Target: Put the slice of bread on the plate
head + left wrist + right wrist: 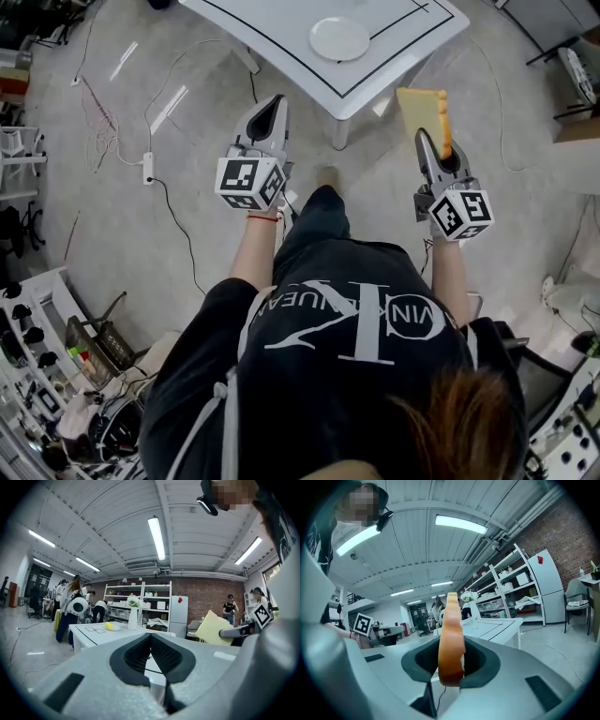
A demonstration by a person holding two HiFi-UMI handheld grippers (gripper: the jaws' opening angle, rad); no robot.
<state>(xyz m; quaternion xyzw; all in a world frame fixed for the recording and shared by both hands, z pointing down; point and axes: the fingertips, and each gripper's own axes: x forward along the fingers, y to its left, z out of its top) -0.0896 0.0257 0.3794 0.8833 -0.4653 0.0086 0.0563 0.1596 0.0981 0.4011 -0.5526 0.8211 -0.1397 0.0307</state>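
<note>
**Head view:** A person stands on a floor [112, 187] strewn with cables, facing a white table [272, 37], with a gripper in each hand. The right gripper [434, 142] pinches the slice of bread [422, 112] by its lower edge, and the slice stands upright above the floor, just short of the table's near corner. The empty plate [339, 38] sits well apart from it, further in on the tabletop. The left gripper [272, 105] is level beside it and carries nothing.

**Left gripper view:** The ribbed pads are pressed together with nothing between them. At the right of the frame the pale face of the slice sticks up from the other gripper's jaws.

**Right gripper view:** The slice is seen edge-on, its brown crust wedged between the two pads, which clamp it on both faces.

**The risk:** The hold looks narrow, taking in only one edge of a soft slice. A quick swing toward the table could probably make the bread flop, tear or slide out over the floor. If it is let go while upright, it may topple off the plate's rim instead of lying flat. A harder squeeze would likely crush the crumb.
</note>
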